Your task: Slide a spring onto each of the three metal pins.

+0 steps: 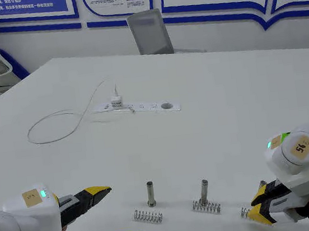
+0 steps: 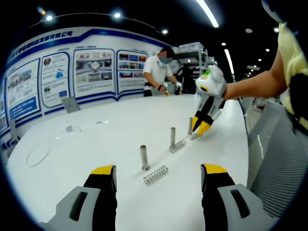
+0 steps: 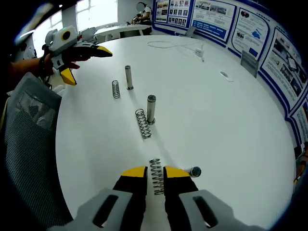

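Note:
Three short metal pins stand in a row near the table's front edge: the left pin (image 1: pixel 150 193), the middle pin (image 1: pixel 204 191) and a right pin (image 3: pixel 195 171) close beside my right gripper. A spring (image 1: pixel 148 216) lies in front of the left pin and another spring (image 1: pixel 206 206) in front of the middle pin. My right gripper (image 3: pixel 156 174) rests low on the table, its yellow fingers closed around the third spring (image 3: pixel 155 175), which lies lengthwise between them. My left gripper (image 1: pixel 116 216) hovers open at the front left, nothing between its fingers, pointing at the left pin (image 2: pixel 144 157).
A white power strip (image 1: pixel 136 106) with a plugged charger and a looping white cable (image 1: pixel 54 125) lies mid-table. Grey chairs (image 1: pixel 150 31) stand behind the far edge. A person (image 2: pixel 156 72) stands beyond the table in the left gripper view.

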